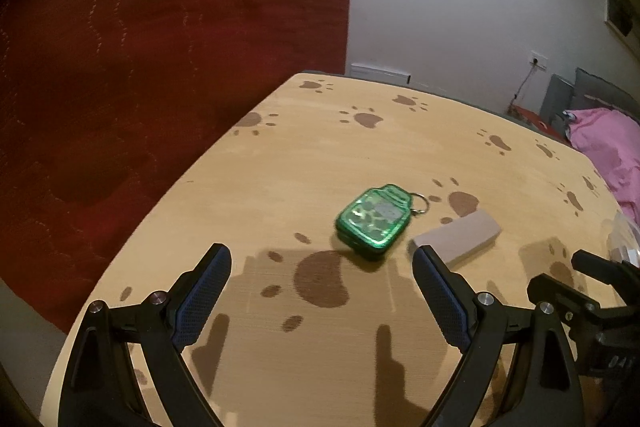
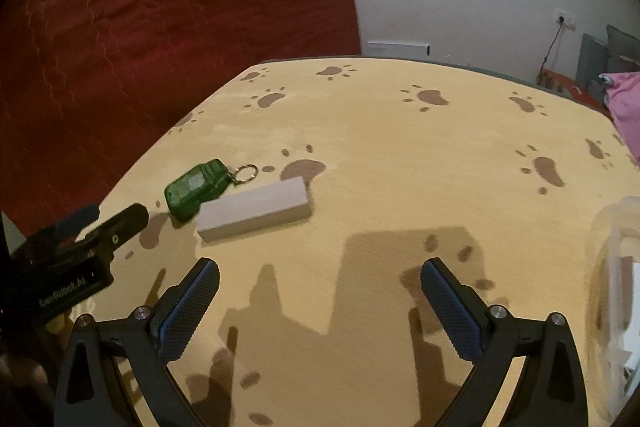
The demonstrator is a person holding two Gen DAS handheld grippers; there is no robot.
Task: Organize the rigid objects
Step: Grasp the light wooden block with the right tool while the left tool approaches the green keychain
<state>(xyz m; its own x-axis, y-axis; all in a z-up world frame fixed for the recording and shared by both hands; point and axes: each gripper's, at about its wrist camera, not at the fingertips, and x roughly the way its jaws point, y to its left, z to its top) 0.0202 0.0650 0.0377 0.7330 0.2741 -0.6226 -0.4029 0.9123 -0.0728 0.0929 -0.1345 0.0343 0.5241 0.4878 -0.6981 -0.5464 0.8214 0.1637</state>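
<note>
Both hand-held grippers, left and right, gape empty; clear container cut off, blurred.

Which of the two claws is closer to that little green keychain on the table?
The left claw. It stands open with the green keychain just ahead of its tips, slightly right of centre. The right claw, also open, sits farther off, with the keychain ahead and well to its left.
</note>
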